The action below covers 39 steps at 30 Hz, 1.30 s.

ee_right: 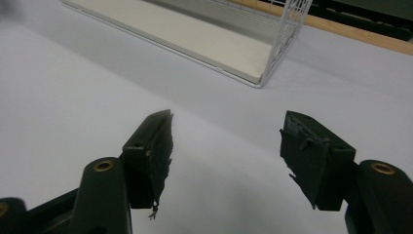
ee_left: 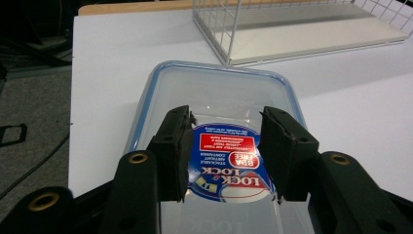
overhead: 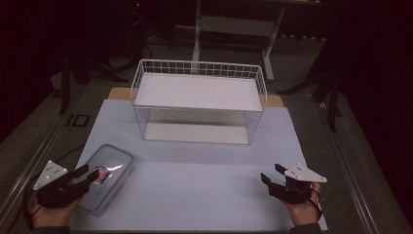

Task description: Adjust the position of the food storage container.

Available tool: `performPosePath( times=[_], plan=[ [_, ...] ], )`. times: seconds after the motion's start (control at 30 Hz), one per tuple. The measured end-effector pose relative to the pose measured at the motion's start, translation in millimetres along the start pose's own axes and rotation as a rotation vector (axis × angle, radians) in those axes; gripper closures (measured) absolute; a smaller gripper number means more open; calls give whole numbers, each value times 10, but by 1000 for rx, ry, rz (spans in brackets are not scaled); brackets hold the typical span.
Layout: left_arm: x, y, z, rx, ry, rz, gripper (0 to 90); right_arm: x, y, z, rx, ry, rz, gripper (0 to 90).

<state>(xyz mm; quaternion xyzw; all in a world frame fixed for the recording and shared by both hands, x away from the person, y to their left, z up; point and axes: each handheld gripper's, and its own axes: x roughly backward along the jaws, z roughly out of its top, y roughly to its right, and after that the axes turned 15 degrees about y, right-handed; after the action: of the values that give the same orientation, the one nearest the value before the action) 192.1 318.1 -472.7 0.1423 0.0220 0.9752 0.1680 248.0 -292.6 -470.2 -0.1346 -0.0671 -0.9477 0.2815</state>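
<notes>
A clear plastic food container with a blue-rimmed lid and a red and blue label lies at the table's front left. My left gripper hovers open over its near end, jaws spread on either side of the label; in the left gripper view the left gripper shows the lid between and beyond its jaws. My right gripper rests open at the front right, and the right gripper has bare white table between its jaws.
A white two-tier wire shelf stands at the back middle of the white table mat; its lower board lies ahead of the right gripper. A wooden edge runs behind the mat. Dark floor and desk legs lie beyond.
</notes>
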Motion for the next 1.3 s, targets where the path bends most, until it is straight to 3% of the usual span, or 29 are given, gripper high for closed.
performPosePath(
  times=[0.23, 0.43, 0.63, 0.77, 1.0, 1.3],
  plan=[
    [10, -14, 2, 5, 7, 3, 575, 4, -3, 1, -5, 0, -2, 356],
    [-9, -87, 45, 44, 18, -8, 635, -18, -18, -2, -6, -7, 1, 342],
    [-59, -140, 148, 39, 27, -11, 735, 4, 5, -4, -25, 4, -8, 339],
    [-129, -191, 178, 36, 4, 21, 897, 7, 12, -6, -32, 7, -7, 334],
    [-245, -340, 156, 57, -29, 65, 900, 4, 6, -7, -32, 5, -6, 334],
    [-283, -436, 100, 65, -76, 94, 900, 7, 12, -8, -37, 2, -7, 335]
  ],
)
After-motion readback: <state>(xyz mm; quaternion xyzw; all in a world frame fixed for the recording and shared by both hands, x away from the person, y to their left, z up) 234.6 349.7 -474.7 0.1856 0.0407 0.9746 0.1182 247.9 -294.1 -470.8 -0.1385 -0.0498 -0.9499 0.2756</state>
